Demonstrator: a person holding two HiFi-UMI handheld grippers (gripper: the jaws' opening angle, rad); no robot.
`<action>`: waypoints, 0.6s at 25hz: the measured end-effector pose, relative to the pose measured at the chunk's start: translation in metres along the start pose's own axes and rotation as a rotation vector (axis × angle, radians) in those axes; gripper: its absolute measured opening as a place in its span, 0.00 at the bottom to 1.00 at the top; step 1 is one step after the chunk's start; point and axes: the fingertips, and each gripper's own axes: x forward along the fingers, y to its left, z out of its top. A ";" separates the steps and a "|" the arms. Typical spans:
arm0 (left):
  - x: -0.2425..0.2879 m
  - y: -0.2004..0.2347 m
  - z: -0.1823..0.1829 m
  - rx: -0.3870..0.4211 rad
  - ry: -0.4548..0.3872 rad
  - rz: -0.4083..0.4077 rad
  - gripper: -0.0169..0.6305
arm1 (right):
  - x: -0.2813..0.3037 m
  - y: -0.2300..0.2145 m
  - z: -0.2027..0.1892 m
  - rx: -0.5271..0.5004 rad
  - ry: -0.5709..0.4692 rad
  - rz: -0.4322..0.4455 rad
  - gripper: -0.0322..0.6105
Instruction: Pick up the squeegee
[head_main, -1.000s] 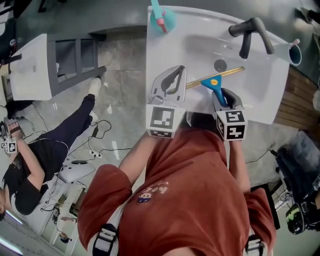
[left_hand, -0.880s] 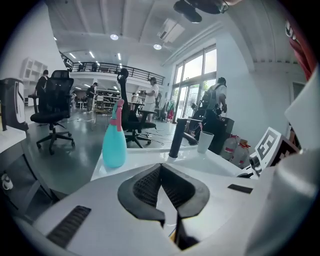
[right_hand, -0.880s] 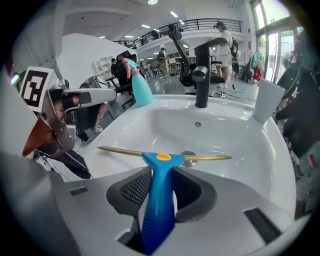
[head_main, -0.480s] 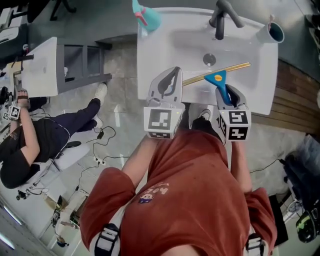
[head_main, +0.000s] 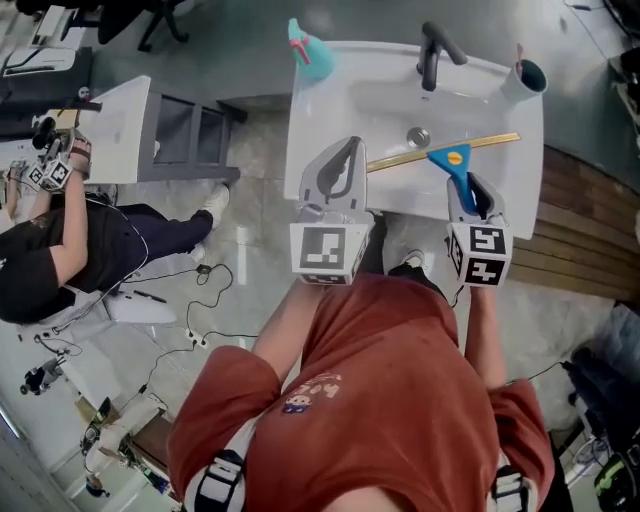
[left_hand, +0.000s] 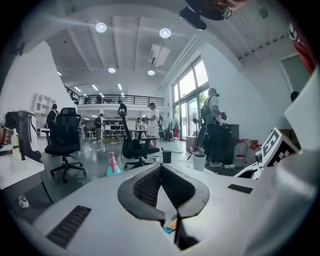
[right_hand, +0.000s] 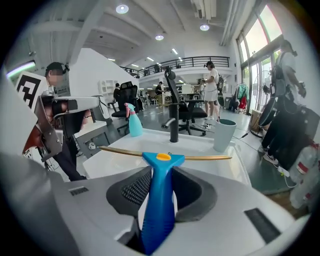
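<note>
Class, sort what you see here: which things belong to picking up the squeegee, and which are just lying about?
Job in hand: squeegee; right hand-held gripper, shut on its blue handle.
Lying about: teal spray bottle; black faucet; cup; white sink.

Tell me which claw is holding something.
The right claw: it grips the blue-handled yellow-bladed squeegee; the left claw is shut and empty.

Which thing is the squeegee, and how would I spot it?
Find the white sink in front of the person. Near its front edge, the right gripper holds the squeegee by its blue handle. Unlike the teal spray bottle, black faucet and cup nearby, it is T-shaped with a long thin golden blade.
</note>
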 end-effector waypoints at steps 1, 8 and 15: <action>-0.003 -0.001 0.006 0.002 -0.017 0.007 0.05 | -0.004 -0.003 0.002 -0.004 -0.013 -0.008 0.26; -0.027 -0.007 0.035 0.018 -0.070 0.038 0.05 | -0.048 -0.024 0.029 -0.017 -0.110 -0.080 0.26; -0.027 0.000 0.085 0.037 -0.184 0.066 0.05 | -0.078 -0.043 0.092 -0.035 -0.272 -0.137 0.26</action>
